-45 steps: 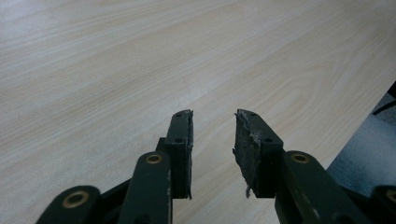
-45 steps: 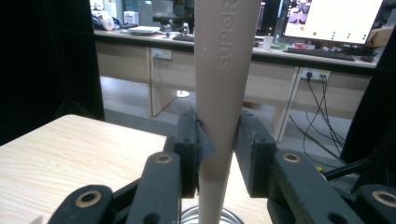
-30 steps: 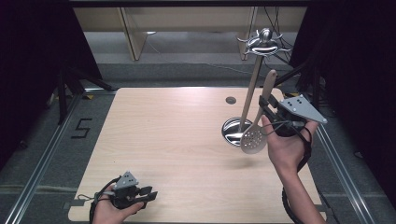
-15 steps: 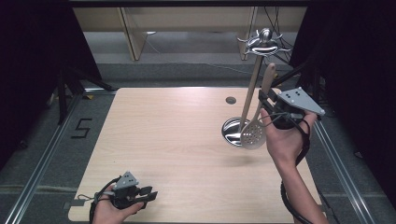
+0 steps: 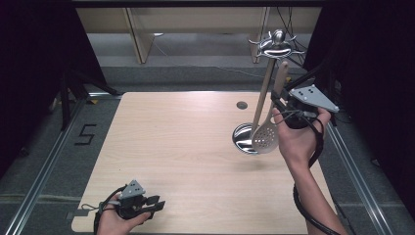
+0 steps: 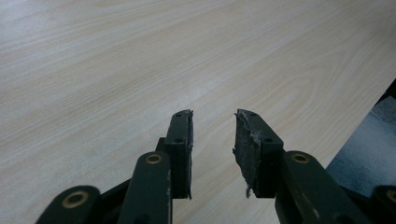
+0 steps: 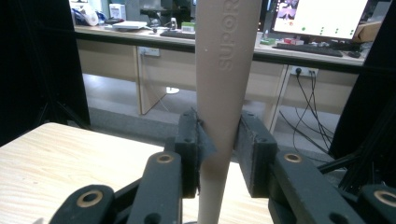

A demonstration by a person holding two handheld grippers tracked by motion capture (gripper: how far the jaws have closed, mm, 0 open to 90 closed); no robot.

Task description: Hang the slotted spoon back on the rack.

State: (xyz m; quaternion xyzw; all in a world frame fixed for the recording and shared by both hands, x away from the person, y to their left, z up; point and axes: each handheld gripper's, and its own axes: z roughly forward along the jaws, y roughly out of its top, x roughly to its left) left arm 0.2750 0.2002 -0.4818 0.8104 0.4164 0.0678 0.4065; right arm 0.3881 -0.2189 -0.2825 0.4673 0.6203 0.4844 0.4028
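1. Beige plastic formed the slotted spoon (image 5: 266, 134), and we gripped its handle (image 7: 224, 88) between the jaws of the right gripper (image 5: 280, 100); both pads pressed against the handle in the right gripper view.
2. We held the spoon nearly upright above the far right part of the wooden table (image 5: 181, 147), with its perforated bowl at the bottom.
3. We saw the bowl of the spoon in front of the round metal base (image 5: 241, 139) of the utensil stand (image 5: 275, 44); whether the 2 touched, we could not tell.
4. We rested the left gripper (image 5: 157, 204) low at the near left corner of the table, well apart from the spoon.
5. We kept its jaws apart with nothing between the pads (image 6: 246, 140), only bare wood grain beyond them.
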